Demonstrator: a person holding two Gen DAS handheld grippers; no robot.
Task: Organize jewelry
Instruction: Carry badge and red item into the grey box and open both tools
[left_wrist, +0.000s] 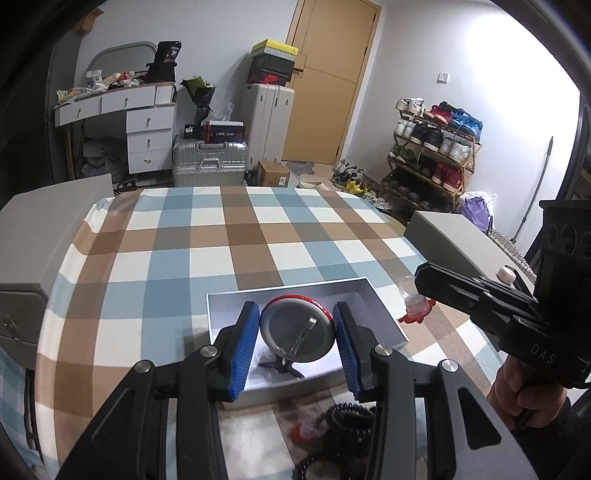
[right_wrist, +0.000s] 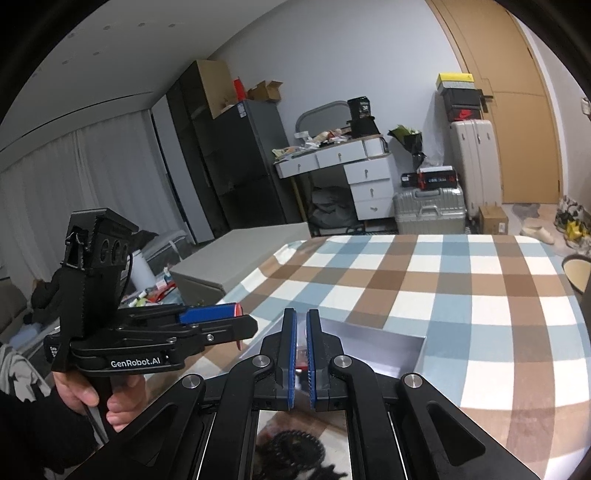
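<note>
A round pin badge (left_wrist: 297, 330) with a red rim and a silver back is clamped between the blue pads of my left gripper (left_wrist: 296, 308). It hangs just above an open white box (left_wrist: 229, 299) on the checked tablecloth. My right gripper (right_wrist: 301, 314) is shut on a small clear-and-red trinket (left_wrist: 415, 304), which dangles by the box's right edge. In the right wrist view the box (right_wrist: 369, 332) lies straight ahead. There the left gripper (right_wrist: 240, 317) shows at the left with the badge's red rim (right_wrist: 237, 310) at its tip.
Black coiled hair ties (left_wrist: 347, 417) and a red piece (left_wrist: 303, 430) lie on the cloth in front of the box. Grey cases stand at the table's left (left_wrist: 55, 229) and right (left_wrist: 443, 232). A small pink object (left_wrist: 506, 275) sits by the right case.
</note>
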